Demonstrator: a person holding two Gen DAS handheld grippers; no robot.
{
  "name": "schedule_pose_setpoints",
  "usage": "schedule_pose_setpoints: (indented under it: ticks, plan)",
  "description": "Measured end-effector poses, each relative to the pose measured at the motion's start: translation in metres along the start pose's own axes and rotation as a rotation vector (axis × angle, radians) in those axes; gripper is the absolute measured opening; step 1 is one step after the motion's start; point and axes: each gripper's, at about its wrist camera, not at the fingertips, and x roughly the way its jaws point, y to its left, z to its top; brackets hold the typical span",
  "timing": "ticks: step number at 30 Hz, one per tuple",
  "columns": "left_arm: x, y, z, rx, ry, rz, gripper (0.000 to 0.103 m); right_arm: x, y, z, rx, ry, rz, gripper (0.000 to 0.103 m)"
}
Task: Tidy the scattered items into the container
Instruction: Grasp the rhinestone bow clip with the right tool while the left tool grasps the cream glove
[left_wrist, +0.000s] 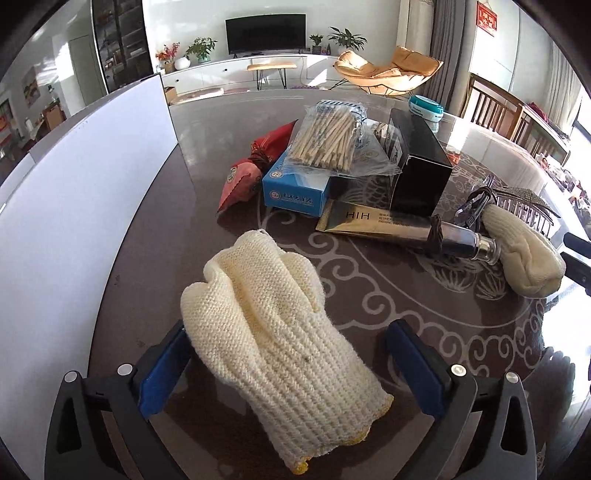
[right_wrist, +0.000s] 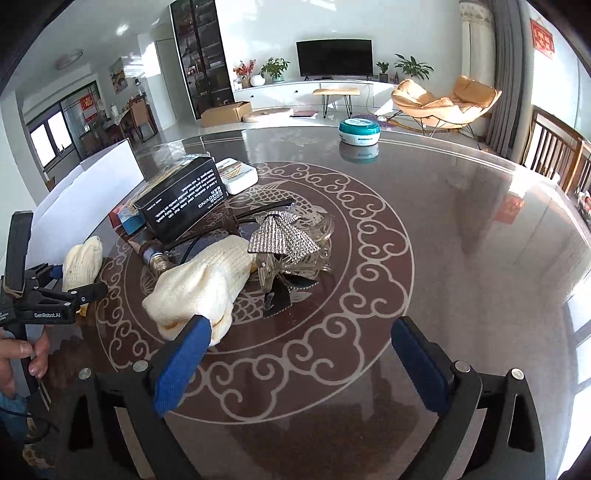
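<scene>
L gripper (left_wrist: 288, 365) pitched down, jaws spread wide, blue pads (left_wrist: 162, 373) clear on both sides, not pressing. Also visible from R wrist cam at far left (right_wrist: 79, 291), side-on, black frame. Person's hand (right_wrist: 22, 356) wrapped round its handle, fingers curled, thumb on front. R gripper (right_wrist: 299, 356) angled down too, jaws wide apart, nothing pinched between; L pad (right_wrist: 181, 363) tip looks close to contact, can't tell.
</scene>
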Motion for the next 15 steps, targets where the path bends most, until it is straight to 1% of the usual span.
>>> schedule_pose_setpoints:
  ticks: [1,2,6,9,10,12,13,14,15]
  plan:
    - [0.000,0.000,-0.001,-0.002,-0.004,0.001,0.103,0.010,0.001,0.007,-0.038,0.018,-0.023,0.099]
    - [-0.001,0.001,-0.002,-0.004,-0.006,0.003,0.103,0.020,0.000,0.012,-0.063,0.037,-0.029,0.099]
    - [-0.001,0.001,-0.002,-0.014,-0.018,0.006,0.103,0.055,-0.002,0.024,-0.097,0.089,0.039,0.096]
    - [0.002,0.001,0.001,-0.026,-0.017,0.013,0.103,0.071,0.006,0.039,-0.114,0.103,0.076,0.102]
    - [0.002,0.001,0.002,-0.032,-0.017,0.019,0.103,0.075,0.008,0.043,-0.122,0.108,0.073,0.102]
    - [0.002,0.001,0.002,-0.037,-0.016,0.022,0.103,0.078,0.009,0.049,-0.121,0.099,0.058,0.097]
    - [0.002,0.001,0.002,-0.032,-0.016,0.018,0.103,0.076,0.008,0.050,-0.107,0.083,0.049,0.079]
    - [0.001,0.001,0.001,-0.025,-0.016,0.013,0.103,0.072,0.006,0.050,-0.089,0.068,0.038,0.053]
    - [0.001,0.001,0.002,-0.018,-0.013,0.009,0.103,0.069,0.003,0.049,-0.071,0.064,0.032,0.049]
